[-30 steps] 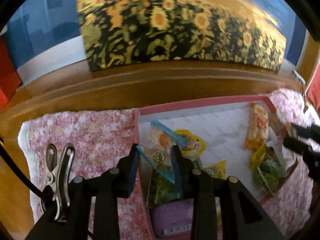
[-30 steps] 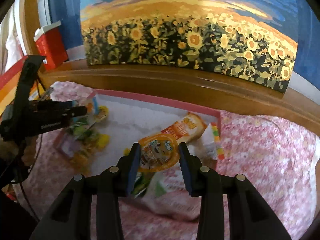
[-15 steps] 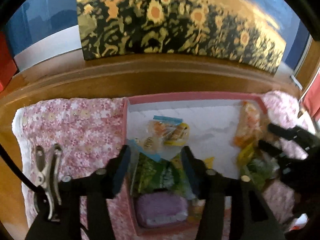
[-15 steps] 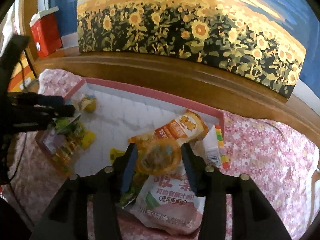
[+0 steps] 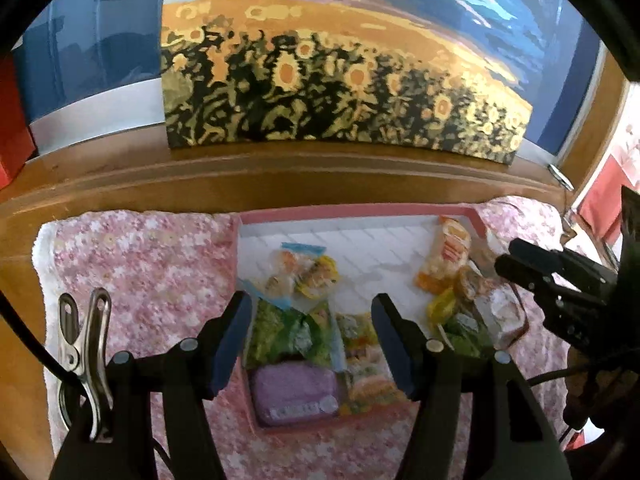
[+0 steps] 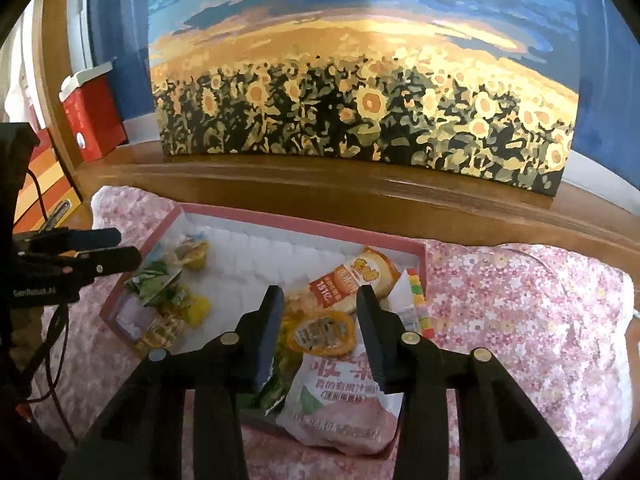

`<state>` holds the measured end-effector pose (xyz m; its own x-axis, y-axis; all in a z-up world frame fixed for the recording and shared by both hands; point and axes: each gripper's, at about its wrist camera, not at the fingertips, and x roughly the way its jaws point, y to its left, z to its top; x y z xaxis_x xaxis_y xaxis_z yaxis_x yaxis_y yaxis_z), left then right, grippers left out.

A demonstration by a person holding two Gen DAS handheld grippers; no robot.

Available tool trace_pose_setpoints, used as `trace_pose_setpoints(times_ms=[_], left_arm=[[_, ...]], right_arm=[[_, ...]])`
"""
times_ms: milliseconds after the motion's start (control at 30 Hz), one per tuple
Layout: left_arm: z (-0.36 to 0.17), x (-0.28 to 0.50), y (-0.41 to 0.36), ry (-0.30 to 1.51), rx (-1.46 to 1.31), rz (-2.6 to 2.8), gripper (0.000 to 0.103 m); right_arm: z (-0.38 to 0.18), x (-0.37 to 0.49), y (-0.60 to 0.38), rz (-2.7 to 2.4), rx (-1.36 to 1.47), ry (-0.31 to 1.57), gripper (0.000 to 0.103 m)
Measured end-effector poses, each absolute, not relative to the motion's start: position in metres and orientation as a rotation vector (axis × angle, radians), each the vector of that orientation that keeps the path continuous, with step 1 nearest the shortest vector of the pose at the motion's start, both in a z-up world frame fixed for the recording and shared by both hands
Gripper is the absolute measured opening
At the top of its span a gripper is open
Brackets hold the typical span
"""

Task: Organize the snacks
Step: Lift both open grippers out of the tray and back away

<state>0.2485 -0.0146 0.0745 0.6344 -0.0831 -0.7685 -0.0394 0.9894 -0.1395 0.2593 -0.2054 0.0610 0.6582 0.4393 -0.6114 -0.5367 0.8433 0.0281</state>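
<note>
Tray (image 6: 304,226), shallow and rectangular, with a pink rim and a white quilted floor, lies on a pink floral cloth (image 6: 520,300) over the wooden desk (image 6: 320,184). A sunflower painting (image 6: 360,112) stands along the desk's raised back edge.

The right gripper (image 6: 318,296) points down at the tray's right end. Its jaws have just been closing and stand partly apart, with the pads against a cup (image 6: 320,332). The cup is round and orange-rimmed, and its printed foil lid faces up. Beyond it lies a long orange packet (image 6: 352,276), its long axis slanting towards the far right corner. A glossy pink pouch (image 6: 344,408) droops over the near rim, and a strip of coloured sweets (image 6: 420,304) lies along the right rim.

The left gripper (image 5: 310,304) hovers over the tray's left end. Its jaws have just been opening and now stand wide with nothing gripped. Crinkled green packets (image 5: 288,328) and a flat purple pack (image 5: 296,392) lie below them, packed into the near left corner. A metal clip (image 5: 84,344) hangs beside the left finger.

Between the two clusters the middle of the tray floor is bare, and cloth spreads wide on both sides.
</note>
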Motion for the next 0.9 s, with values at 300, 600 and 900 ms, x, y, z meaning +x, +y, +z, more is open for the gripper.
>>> trace_pose_setpoints(times_ms=[300,600,900], left_arm=[[0.100,0.208,-0.035,0.821,-0.032,0.004,0.066],[0.110,0.170,-0.052,0.810,-0.004,0.023,0.068],[0.128,0.146,-0.055,0.757,-0.024,0.051,0.078]], right_arm=[[0.074,0.222,-0.227,0.464,-0.124,0.628,0.040],[0.086,0.178,-0.234,0.486,-0.123,0.570,0.040],[0.101,0.149,-0.241,0.510,-0.121,0.506,0.040]])
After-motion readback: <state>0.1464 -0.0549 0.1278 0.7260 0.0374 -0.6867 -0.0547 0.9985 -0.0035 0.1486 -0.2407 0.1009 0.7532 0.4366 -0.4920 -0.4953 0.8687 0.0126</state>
